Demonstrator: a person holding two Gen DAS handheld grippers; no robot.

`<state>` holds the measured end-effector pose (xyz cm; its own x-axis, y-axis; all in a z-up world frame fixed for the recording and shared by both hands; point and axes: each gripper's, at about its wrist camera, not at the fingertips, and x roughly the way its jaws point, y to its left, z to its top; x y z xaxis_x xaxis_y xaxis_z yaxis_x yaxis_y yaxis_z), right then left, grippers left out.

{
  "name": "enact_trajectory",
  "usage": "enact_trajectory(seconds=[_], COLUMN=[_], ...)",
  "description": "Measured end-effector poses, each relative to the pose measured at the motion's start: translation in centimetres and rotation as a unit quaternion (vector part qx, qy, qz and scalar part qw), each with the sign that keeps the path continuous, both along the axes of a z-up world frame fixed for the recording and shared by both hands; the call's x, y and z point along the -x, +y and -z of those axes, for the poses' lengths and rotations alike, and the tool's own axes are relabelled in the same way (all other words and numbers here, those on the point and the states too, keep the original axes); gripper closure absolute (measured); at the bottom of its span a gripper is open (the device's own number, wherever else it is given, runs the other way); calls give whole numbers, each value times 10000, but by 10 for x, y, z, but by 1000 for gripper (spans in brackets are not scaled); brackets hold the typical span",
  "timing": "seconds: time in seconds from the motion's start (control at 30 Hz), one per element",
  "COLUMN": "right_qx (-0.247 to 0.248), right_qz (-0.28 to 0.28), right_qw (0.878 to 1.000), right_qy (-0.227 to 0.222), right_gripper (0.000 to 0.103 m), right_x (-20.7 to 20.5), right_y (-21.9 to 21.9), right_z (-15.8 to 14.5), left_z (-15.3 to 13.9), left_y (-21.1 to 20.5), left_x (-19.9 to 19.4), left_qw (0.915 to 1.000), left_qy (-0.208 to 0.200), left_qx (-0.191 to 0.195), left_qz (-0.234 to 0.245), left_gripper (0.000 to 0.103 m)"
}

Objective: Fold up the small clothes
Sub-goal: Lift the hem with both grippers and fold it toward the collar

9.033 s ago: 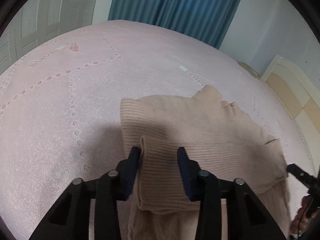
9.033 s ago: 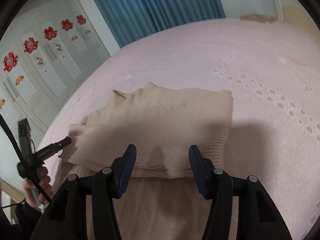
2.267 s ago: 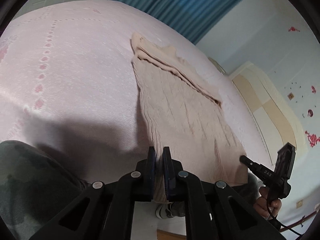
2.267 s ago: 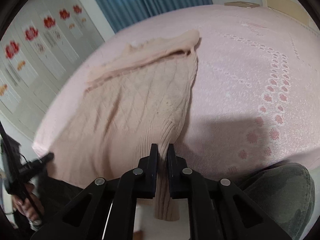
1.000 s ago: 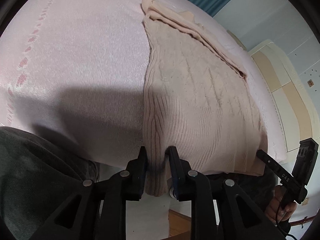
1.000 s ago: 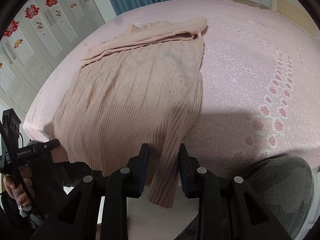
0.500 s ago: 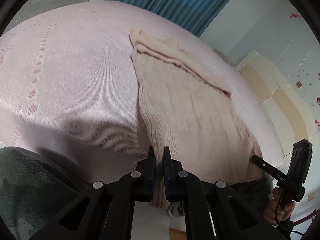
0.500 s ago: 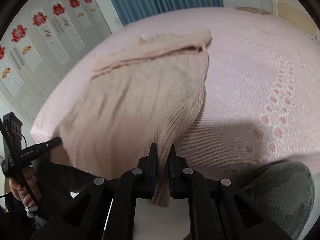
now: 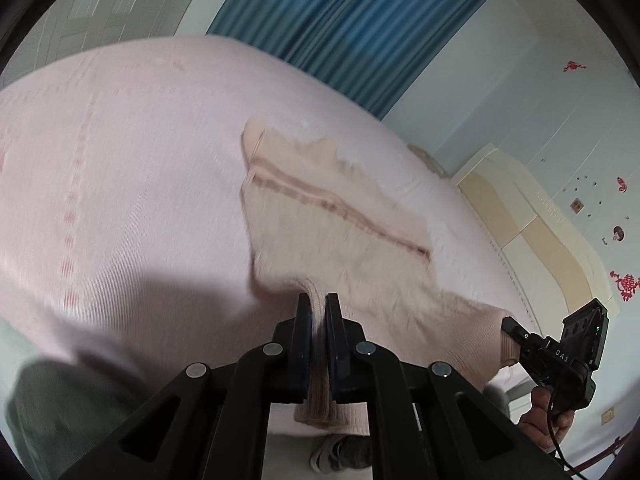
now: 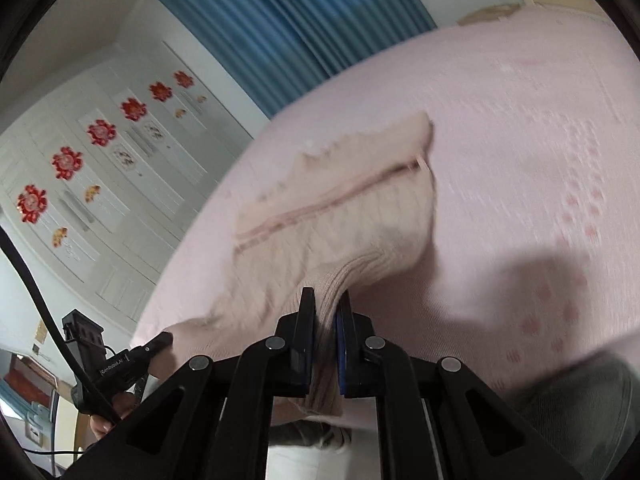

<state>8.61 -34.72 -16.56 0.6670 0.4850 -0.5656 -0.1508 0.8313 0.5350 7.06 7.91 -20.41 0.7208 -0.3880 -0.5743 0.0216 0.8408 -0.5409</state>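
Left hand-held gripper [image 9: 318, 310] and right hand-held gripper [image 10: 325, 306] each clamp sweater [image 9: 340, 236] hem, near bed [image 9: 120, 160] edge. Risk: uneven lift skews fold (knit stretches, slips).

Close wrist views, shared sweater [image 9: 340, 240]

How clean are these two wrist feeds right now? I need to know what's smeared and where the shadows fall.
Left wrist view: motion blur smears the beige sweater and pink bedspread; the left gripper stays sharp, and a dark shadow lies lower left. Right wrist view: the same streaking, worst on the bedspread's dotted pattern; the right gripper is crisp, shadow on its right. Fisheye bends both.
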Motion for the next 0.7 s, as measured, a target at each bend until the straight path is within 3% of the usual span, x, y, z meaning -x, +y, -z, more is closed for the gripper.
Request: enact_trajectory(seconds=[0.3, 0.53, 0.7], right_qx=[-226, -499, -356], right_qz=[116, 369, 442], right_qw=[9990, 9976, 9982], right_qy=[-379, -307, -211], right_gripper=[94, 94, 94], right_x=[-70, -142, -193], right_y=[8, 1, 9], right_z=[-31, -24, -13], left_z=[-32, -31, -20], left_y=[0, 10, 5], left_x=[-71, -136, -190], left_qw=[9980, 9979, 9979], left_qy=[-237, -243, -193], left_qx=[-477, -242, -215], left_qz=[-351, -548, -578], left_gripper=[96, 96, 96])
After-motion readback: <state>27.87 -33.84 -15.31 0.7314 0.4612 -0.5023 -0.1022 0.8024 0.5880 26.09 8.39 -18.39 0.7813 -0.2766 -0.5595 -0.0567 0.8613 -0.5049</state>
